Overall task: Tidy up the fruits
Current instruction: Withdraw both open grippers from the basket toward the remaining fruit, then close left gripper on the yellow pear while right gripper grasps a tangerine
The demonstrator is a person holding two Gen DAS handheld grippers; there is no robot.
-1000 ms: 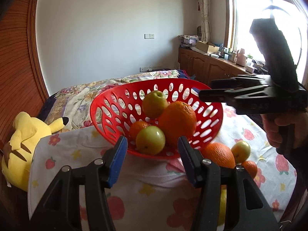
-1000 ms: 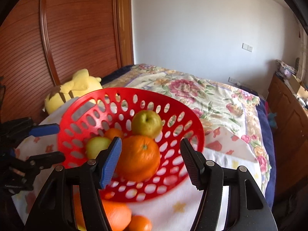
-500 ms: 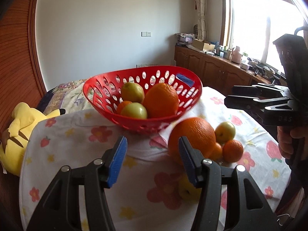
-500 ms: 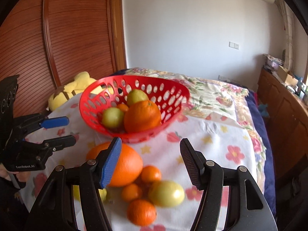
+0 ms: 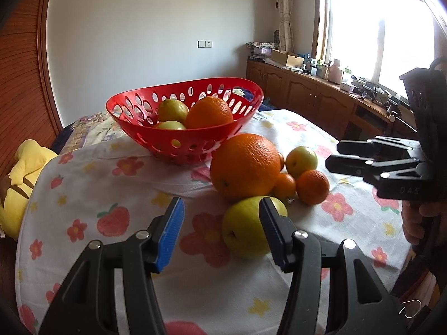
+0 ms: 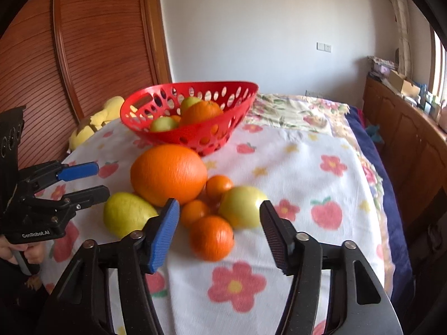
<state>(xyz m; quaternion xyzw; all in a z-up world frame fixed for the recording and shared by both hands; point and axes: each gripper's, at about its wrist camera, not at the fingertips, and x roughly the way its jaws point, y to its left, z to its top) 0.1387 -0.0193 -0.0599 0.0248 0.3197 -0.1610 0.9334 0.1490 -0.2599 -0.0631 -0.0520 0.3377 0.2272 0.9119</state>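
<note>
Red basket [image 5: 192, 128] sits on the floral-cloth worktop [image 5: 111, 184] w/ fruit inside: a big orange [image 5: 209, 112] and two yellow-green fruits at least. Loose fruit lies in a cluster just in front of the basket: large orange [image 6: 169, 174] touching the basket wall, small oranges [image 6: 211, 237] packed beside it, a green pear [image 6: 127, 217] and a yellow-green apple [image 6: 242, 206] on opposite sides of the cluster. Left gripper [image 5: 220, 231] low near the pear, jaws wide, nothing held; one blue pad [image 5: 269, 229] overlaps the pear in view, contact unclear. Right gripper [image 6: 219, 234] over the small oranges, jaws wide, empty. Yellow plush toy [image 5: 19, 176] beside the worktop, on the basket's far-left side.
</note>
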